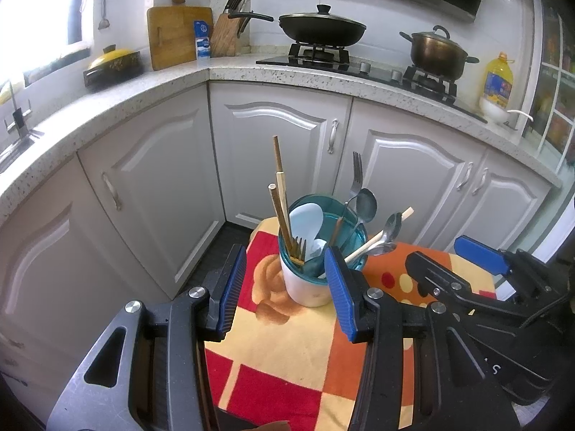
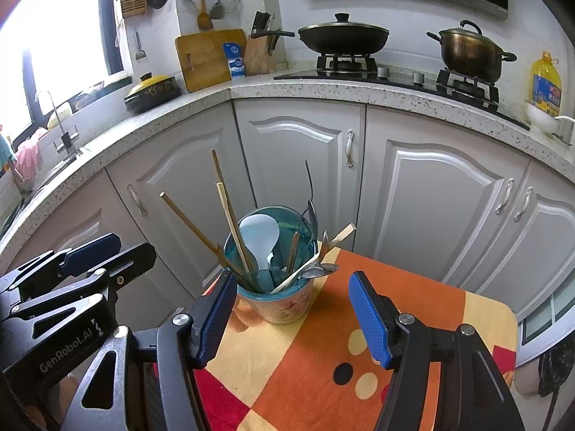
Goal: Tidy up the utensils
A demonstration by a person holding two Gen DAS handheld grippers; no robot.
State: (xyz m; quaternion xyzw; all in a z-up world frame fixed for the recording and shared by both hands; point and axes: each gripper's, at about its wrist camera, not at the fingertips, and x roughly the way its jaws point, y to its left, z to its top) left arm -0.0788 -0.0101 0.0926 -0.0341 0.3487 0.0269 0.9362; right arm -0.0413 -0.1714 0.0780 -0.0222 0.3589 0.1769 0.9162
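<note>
So I've got both grippers, left gripper (image 1: 285,287) and right gripper (image 2: 293,318), spread wide and empty, utensil cup (image 2: 278,280) at twelve o'clock.

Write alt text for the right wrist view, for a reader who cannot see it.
A utensil cup holding chopsticks, spoons and a white rice paddle stands on a patterned cloth, just ahead of the open, empty right gripper. The left gripper shows at the left edge; kitchen cabinets and a stove lie behind.
</note>
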